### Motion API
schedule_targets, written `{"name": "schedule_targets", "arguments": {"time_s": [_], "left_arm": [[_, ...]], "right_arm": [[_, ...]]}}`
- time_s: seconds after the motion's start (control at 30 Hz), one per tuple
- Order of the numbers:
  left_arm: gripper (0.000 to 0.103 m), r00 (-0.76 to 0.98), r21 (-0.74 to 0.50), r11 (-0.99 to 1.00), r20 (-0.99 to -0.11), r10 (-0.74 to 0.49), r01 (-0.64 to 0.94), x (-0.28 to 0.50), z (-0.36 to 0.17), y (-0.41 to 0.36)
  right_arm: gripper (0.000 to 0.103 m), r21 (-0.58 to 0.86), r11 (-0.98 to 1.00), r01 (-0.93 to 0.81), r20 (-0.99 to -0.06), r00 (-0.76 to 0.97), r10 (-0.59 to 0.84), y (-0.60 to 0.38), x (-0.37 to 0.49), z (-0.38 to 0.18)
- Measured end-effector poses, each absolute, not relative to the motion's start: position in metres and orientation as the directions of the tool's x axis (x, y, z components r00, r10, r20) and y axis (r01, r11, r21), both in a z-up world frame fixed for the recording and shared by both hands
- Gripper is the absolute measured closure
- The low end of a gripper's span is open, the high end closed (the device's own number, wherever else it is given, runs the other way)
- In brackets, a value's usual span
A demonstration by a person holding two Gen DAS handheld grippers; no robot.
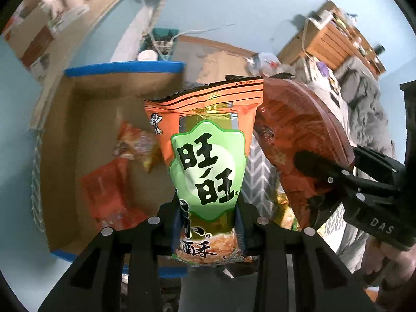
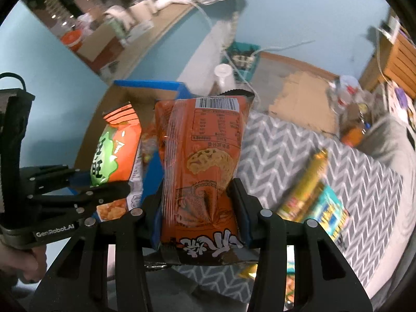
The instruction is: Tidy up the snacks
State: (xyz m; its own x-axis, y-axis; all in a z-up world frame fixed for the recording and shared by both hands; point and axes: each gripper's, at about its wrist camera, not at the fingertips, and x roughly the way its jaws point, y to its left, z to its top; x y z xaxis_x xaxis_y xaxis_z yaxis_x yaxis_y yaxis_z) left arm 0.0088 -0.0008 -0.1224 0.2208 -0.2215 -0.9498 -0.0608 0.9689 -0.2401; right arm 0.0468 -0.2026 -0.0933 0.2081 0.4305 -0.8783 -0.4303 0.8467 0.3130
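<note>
- Gripping a snack in each hand: left tongs (image 1: 208,223) clamped on the lower part of an orange foil snack bag with a green badge and bold black characters (image 1: 208,161), held upright above the box's right edge.
- Right tongs (image 2: 199,213) clamped on a dark-orange crinkled snack packet with a barcode and octopus drawing (image 2: 202,156), back side facing the camera, top pointing far.
- Both packets hang in the air side by side, close together; contact cannot be told.
- Open brown cardboard box with blue-taped rim (image 1: 122,67) sits to the left, below the bags; red-orange packets (image 1: 109,189) lie on its floor.
- Grey-and-white chevron cloth (image 2: 286,150) spreads to the right, carrying a gold-wrapped pack (image 2: 309,179) and a teal-and-yellow packet (image 2: 330,213).
- Person's hand (image 2: 23,262) grips the left tool's handle, near left.
</note>
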Motion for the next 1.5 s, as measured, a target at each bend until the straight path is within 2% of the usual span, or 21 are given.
{"name": "schedule_targets", "arguments": {"time_s": [0.53,0.97,1.03,1.1,1.13,1.2,1.33,1.5], "left_arm": [[0.069,0.232,-0.185,0.951,-0.964,-0.127,-0.250,-0.002,-0.141,0.107],[0.069,0.198,-0.173,0.938,-0.973,-0.117,-0.299,0.011,-0.162,0.143],[0.066,0.190,-0.165,0.940,-0.975,-0.111,-0.298,0.012,-0.163,0.144],[0.059,0.182,-0.164,0.942,-0.977,-0.113,-0.293,0.014,-0.163,0.143],[0.056,0.180,-0.162,0.942,-0.977,-0.112,-0.293,0.014,-0.163,0.143],[0.042,0.180,-0.154,0.944,-0.978,-0.103,-0.293,0.014,-0.162,0.142],[0.039,0.191,-0.154,0.944,-0.977,-0.100,-0.291,0.015,-0.157,0.140],[0.038,0.209,-0.181,0.941,-0.970,-0.124,-0.285,0.016,-0.150,0.135]], "right_arm": [[0.058,0.296,0.735,-0.610,-0.881,0.123,0.457,-0.081,0.063,-0.105],[0.057,0.299,0.740,-0.603,-0.897,0.088,0.434,-0.034,0.073,-0.121],[0.056,0.296,0.740,-0.604,-0.900,0.083,0.428,-0.032,0.073,-0.122],[0.054,0.291,0.743,-0.603,-0.901,0.087,0.424,-0.031,0.073,-0.121],[0.046,0.290,0.744,-0.602,-0.902,0.088,0.423,-0.031,0.073,-0.121],[0.037,0.283,0.750,-0.598,-0.903,0.098,0.419,-0.030,0.073,-0.119],[0.028,0.267,0.767,-0.584,-0.901,0.131,0.413,-0.038,0.074,-0.111],[0.028,0.262,0.803,-0.536,-0.902,0.160,0.401,-0.060,0.077,-0.104]]}}
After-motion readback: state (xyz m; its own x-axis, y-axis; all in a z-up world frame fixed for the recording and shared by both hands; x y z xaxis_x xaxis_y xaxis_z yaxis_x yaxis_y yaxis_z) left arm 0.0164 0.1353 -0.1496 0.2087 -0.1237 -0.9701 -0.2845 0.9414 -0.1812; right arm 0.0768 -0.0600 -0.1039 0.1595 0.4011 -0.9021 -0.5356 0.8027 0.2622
